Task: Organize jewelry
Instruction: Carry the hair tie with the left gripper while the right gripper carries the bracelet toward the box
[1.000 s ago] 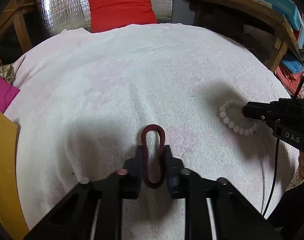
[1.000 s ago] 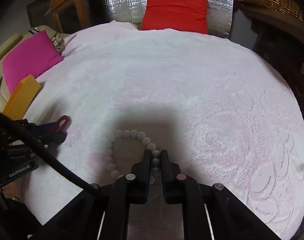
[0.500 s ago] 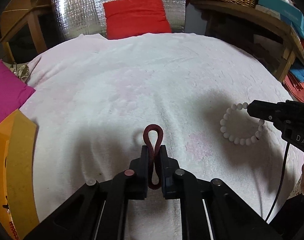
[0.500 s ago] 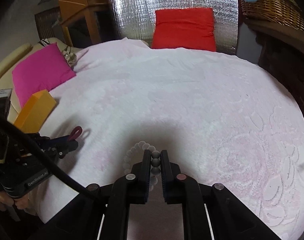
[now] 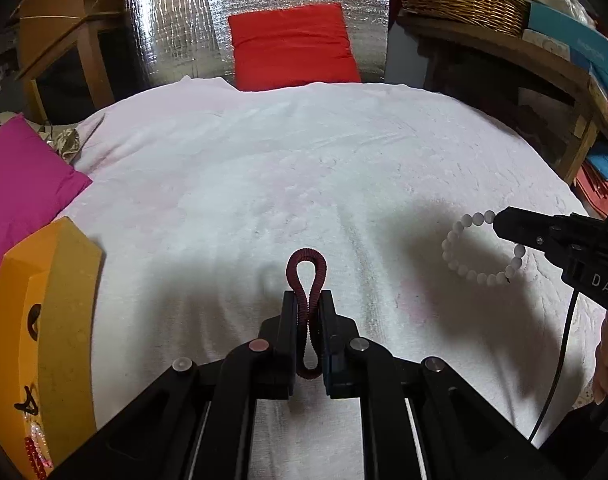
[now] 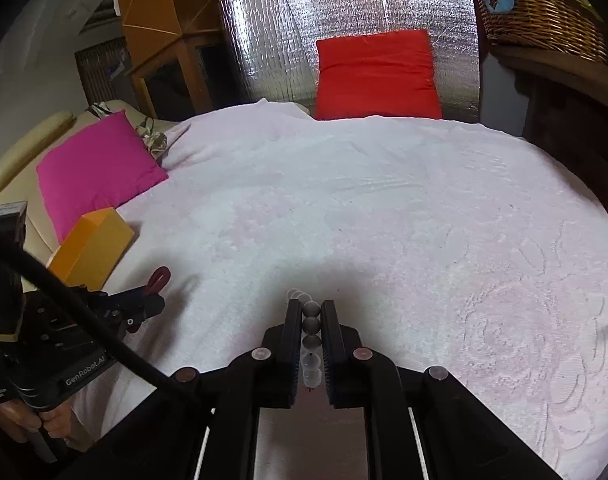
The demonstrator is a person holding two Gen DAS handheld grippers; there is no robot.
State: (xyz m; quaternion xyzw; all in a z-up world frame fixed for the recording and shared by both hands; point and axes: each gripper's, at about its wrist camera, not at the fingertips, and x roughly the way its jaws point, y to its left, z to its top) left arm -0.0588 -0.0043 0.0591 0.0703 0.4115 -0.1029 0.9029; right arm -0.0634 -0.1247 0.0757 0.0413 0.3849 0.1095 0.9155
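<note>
1. Maroon coiled band (image 5: 306, 280): we have it pinched flat in the left gripper (image 5: 307, 300), jaws narrow around it, with its loop standing above the fingertips at lower centre of the left view and clear of the white bedspread (image 5: 264, 168).
2. White bead bracelet (image 5: 479, 248): the right gripper (image 6: 311, 312) holds it with its jaws nearly closed on a few beads. In the left view the rest of the ring hangs free at right of frame, off the cloth.
3. We judge the step in hand to be carrying both pieces to the orange box (image 5: 44, 320) at the lower left of the left view, where small red and pink pieces already show at its near end.
4. To do it well we keep both grips firm and move smoothly, since the bracelet dangles and could swing or slip from a grip on so few beads.
5. Room is generous: the bedspread is bare across the middle and top of both views.
6. Edges to mind: the box's raised rim, the pink cushion (image 6: 96, 168) beside it, and the black cable (image 6: 84, 320) crossing the lower left of the right view.
</note>
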